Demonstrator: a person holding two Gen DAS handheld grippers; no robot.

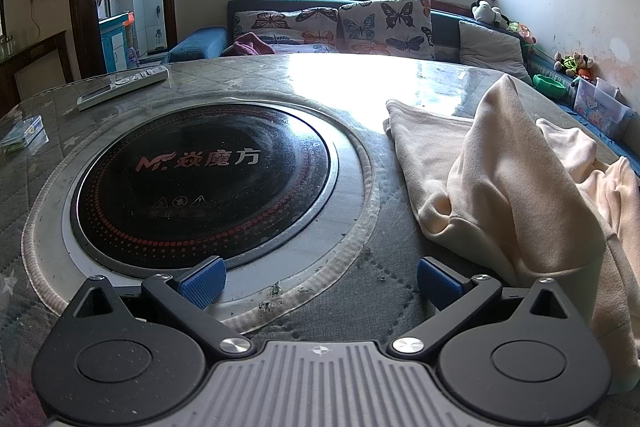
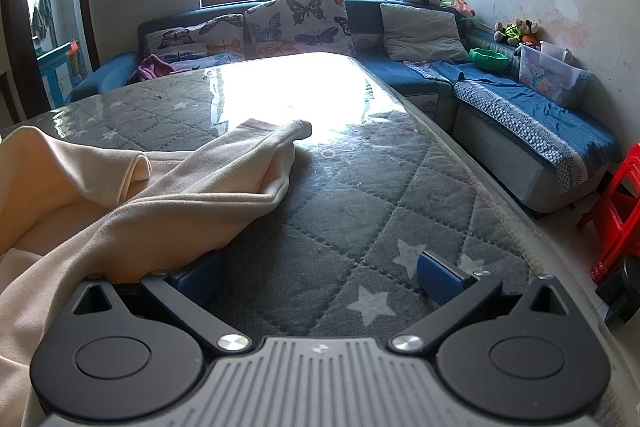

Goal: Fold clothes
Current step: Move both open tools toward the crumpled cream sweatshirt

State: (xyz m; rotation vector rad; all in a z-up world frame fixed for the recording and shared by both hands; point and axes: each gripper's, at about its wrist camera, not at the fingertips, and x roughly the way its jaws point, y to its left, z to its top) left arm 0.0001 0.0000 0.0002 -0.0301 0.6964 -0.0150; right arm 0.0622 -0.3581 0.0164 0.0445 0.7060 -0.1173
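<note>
Soft matt cream garment (image 1: 516, 183), fleecy cloth. Glossy clear sheet over quilted grey table (image 2: 360, 195) fabric. Shiny black glass cooktop (image 1: 200, 179), metal ring. Ribbed blue pads (image 1: 202, 281), matt black plastic on left gripper (image 1: 318, 283).

Between my left fingers (image 1: 202, 281) lies open bench (image 1: 168, 91), the flat black cooktop (image 1: 200, 183) ahead offering no barrier. Right of them, a rumpled cream garment (image 1: 516, 187) rises in a peak, blocking passage. My right fingers (image 2: 436, 277) face bare quilted bench straight ahead; the garment drapes over the left one, and the bench edge falls away at right.
</note>
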